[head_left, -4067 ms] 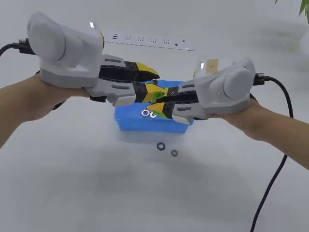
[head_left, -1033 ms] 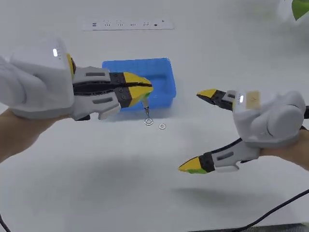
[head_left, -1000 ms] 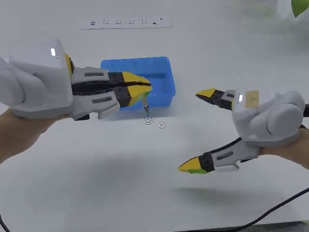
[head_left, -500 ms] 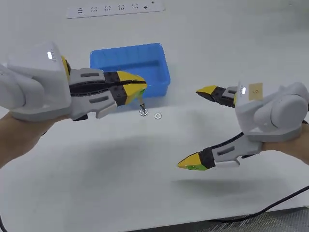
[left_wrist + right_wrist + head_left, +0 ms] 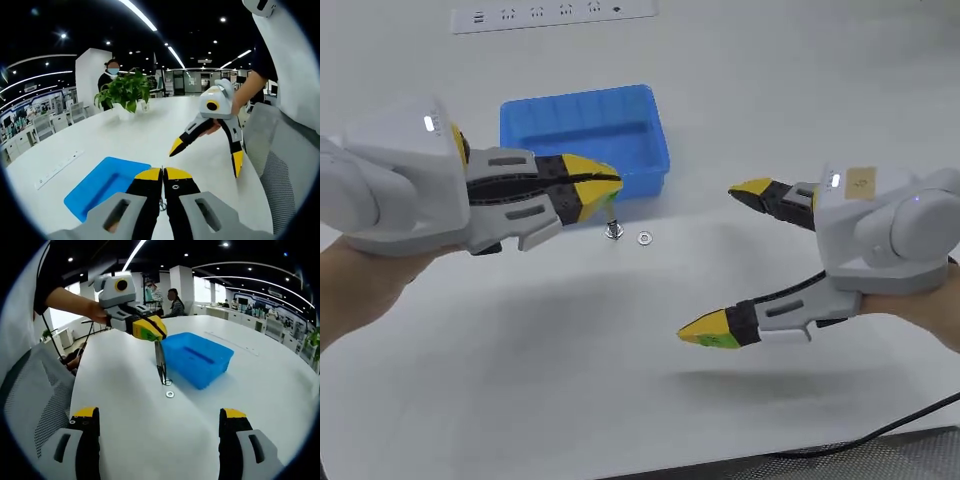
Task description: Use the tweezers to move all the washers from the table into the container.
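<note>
My left gripper (image 5: pixel 607 190) is shut on a pair of thin metal tweezers (image 5: pixel 612 215) that hang down from its yellow tips. The tweezer points rest at one of two small washers (image 5: pixel 613 232) on the white table, just in front of the blue container (image 5: pixel 582 130). The second washer (image 5: pixel 644 238) lies a little to its right. In the right gripper view the tweezers (image 5: pixel 160 362) stand upright over the nearer washer (image 5: pixel 167 382), with the other washer (image 5: pixel 170 394) beside it. My right gripper (image 5: pixel 725 260) hovers wide open to the right, holding nothing.
A white power strip (image 5: pixel 555 12) lies behind the container. A black cable (image 5: pixel 880 435) runs near the table's front right edge. The left gripper view shows a potted plant (image 5: pixel 125 92) far across the table and a mesh chair (image 5: pixel 285 185).
Four seconds ago both grippers were together over the container. The right one has since drawn away right and opened; the left has brought the tweezers down to the washers on the table.
</note>
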A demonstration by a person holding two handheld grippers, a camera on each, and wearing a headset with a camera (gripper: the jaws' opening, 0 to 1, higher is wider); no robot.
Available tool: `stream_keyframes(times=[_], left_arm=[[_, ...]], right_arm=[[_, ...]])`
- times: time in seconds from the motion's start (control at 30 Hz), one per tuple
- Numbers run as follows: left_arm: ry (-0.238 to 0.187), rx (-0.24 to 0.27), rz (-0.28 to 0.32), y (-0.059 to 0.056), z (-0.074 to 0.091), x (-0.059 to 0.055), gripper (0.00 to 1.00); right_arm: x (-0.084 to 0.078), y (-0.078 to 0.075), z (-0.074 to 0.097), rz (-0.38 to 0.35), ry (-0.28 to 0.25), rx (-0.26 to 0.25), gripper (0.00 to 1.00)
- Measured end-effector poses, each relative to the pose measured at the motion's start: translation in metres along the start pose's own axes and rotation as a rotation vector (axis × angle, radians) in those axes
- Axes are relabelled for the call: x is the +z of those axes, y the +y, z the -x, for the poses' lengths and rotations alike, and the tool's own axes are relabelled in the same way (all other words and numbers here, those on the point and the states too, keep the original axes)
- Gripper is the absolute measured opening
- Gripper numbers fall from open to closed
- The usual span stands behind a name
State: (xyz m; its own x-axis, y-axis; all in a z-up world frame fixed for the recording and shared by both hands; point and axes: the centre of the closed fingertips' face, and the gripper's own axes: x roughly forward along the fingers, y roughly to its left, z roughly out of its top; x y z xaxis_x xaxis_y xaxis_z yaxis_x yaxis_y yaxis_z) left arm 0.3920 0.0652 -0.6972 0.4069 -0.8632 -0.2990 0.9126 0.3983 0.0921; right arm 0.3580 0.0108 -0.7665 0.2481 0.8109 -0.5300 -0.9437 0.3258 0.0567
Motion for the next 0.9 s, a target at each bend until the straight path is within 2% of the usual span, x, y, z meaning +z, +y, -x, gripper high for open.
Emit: stream_keyframes(times=[0.17, 0.33, 0.43, 0.57, 0.63, 0.77, 0.9], left_arm=[[-0.004, -0.012, -0.004, -0.001, 0.000, 0.001, 0.04], [0.006, -0.062, 0.020, -0.008, -0.003, 0.002, 0.04], [0.017, -0.067, 0.024, -0.003, -0.004, 0.001, 0.04], [0.027, -0.065, 0.045, 0.003, -0.004, 0.000, 0.04], [0.039, -0.065, 0.025, 0.004, -0.003, -0.002, 0.04], [0.040, -0.074, 0.039, 0.001, -0.002, -0.002, 0.04], [0.045, -0.079, 0.044, 0.001, 0.000, -0.004, 0.04]], right_arm=[[0.004, 0.006, -0.005, 0.003, -0.001, 0.026, 1.00], [0.008, 0.012, -0.012, 0.002, 0.000, 0.080, 0.88], [0.012, 0.010, -0.019, 0.003, -0.003, 0.086, 0.87], [0.022, 0.010, -0.029, 0.000, -0.016, 0.111, 0.79], [0.026, 0.010, -0.034, 0.005, -0.019, 0.126, 0.76], [0.033, 0.014, -0.044, -0.010, -0.032, 0.173, 0.71], [0.035, 0.016, -0.057, 0.010, -0.018, 0.217, 0.63]])
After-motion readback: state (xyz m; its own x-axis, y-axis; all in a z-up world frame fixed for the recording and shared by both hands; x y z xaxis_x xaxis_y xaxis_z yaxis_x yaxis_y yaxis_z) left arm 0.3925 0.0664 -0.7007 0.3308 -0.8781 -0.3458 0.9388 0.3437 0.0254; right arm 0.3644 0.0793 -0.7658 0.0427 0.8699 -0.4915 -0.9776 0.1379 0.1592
